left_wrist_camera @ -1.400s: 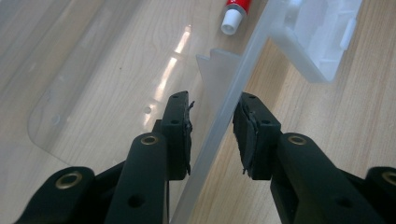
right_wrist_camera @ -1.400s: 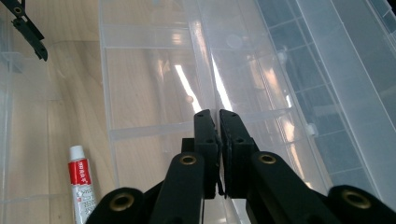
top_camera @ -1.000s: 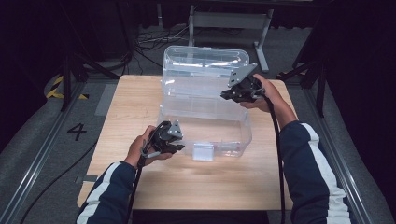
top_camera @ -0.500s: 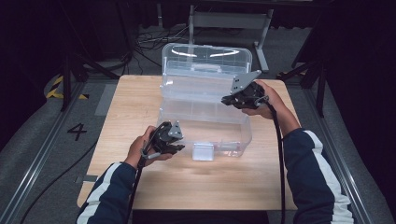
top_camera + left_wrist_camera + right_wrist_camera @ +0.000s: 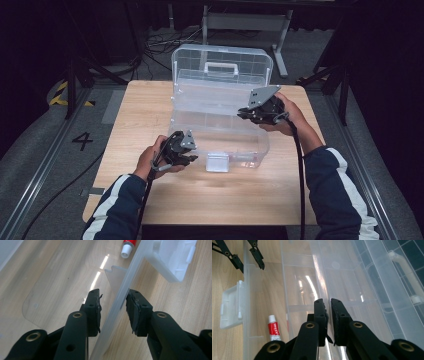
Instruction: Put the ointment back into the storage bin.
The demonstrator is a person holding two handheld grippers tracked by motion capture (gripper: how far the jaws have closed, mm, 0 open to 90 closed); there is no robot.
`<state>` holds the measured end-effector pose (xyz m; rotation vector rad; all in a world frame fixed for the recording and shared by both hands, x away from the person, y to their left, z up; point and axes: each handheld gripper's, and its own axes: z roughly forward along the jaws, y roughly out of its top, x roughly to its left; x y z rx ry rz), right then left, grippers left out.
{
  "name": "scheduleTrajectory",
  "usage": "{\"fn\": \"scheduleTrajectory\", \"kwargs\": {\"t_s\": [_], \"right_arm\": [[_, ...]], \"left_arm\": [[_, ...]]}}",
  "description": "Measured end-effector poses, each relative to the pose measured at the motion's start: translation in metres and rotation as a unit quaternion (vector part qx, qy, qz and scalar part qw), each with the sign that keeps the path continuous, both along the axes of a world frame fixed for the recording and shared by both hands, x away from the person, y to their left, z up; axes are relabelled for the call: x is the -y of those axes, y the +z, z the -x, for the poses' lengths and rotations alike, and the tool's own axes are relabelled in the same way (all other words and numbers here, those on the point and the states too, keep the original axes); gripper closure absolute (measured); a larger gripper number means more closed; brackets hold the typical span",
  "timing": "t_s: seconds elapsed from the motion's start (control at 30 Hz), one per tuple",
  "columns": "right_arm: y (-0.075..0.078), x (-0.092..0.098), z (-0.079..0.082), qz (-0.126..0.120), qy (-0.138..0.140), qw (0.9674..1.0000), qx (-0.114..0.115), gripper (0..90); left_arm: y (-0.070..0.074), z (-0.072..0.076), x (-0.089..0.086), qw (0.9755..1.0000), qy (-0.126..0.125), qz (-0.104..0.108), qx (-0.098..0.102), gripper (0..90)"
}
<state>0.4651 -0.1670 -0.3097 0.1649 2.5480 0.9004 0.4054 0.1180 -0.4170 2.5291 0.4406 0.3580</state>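
A clear plastic box (image 5: 240,150) sits on the wooden table with its lid (image 5: 190,65) swung up behind it. A white latch (image 5: 217,161) hangs on its front wall. My left gripper (image 5: 194,158) stands open at that wall, left of the latch (image 5: 175,260). Its jaws (image 5: 113,311) straddle the wall with a gap on each side. My right gripper (image 5: 243,114) is over the box's right part, shut (image 5: 329,315) on a thin clear plastic edge. I cannot tell whether that edge is a tray or a wall. A red-and-white tube (image 5: 274,330) lies on the box floor.
The table (image 5: 150,105) has bare wood left of and in front of the box. Dark floor, cables and metal stands (image 5: 240,20) surround it. A yellow-black marker (image 5: 62,95) and a "4" (image 5: 82,141) lie on the floor at the left.
The right gripper has come slightly nearer to the person, still on the clear edge. The left gripper has stayed at the front wall.
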Motion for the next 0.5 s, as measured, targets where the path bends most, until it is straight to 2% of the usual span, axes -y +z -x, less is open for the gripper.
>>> {"fn": "scheduleTrajectory", "kwargs": {"t_s": [0.2, 0.33, 0.5], "right_arm": [[-0.002, 0.001, 0.005, -0.003, 0.001, 1.0, 0.001, 83.7], [-0.004, -0.002, 0.011, 0.009, 0.0, 0.9999, 0.009, 82.8], [-0.007, 0.0, 0.015, 0.003, 0.003, 1.0, 0.004, 82.4]], "left_arm": [[0.0, 0.001, 0.001, 1.0, 0.001, -0.001, 0.003, 63.3], [0.0, 0.001, 0.001, 1.0, 0.003, -0.005, 0.005, 62.7], [0.0, 0.001, 0.001, 1.0, 0.001, -0.006, 0.006, 62.7]]}}
